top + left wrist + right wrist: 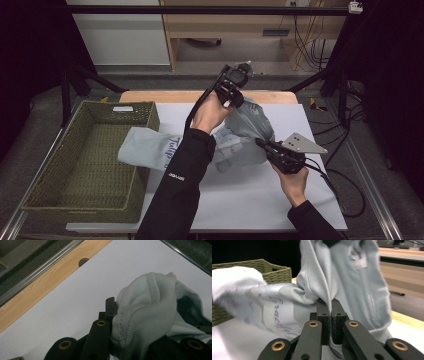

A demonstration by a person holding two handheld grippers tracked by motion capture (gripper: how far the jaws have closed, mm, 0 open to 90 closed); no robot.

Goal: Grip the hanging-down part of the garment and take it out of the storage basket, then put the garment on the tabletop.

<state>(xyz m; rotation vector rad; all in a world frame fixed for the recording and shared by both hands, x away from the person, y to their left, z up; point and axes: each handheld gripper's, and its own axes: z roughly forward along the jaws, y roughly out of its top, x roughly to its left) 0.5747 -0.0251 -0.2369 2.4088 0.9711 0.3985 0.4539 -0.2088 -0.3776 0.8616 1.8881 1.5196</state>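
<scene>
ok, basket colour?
Olive green woven basket, seen best in the high view, at the table's left.

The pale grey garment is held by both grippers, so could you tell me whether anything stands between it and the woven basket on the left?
Nothing visible does. The garment is pinched by the left gripper and right gripper, and one part of it already drapes over the rim of the basket. The basket's inside looks bare, and the white table between holds nothing else.

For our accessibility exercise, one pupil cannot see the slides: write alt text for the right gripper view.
The right gripper has its two black jaws shut on a seam of a pale grey garment, which hangs from above. Behind, on the left, stands a woven green basket, with more of the cloth, bearing cursive lettering, draped before it.
</scene>
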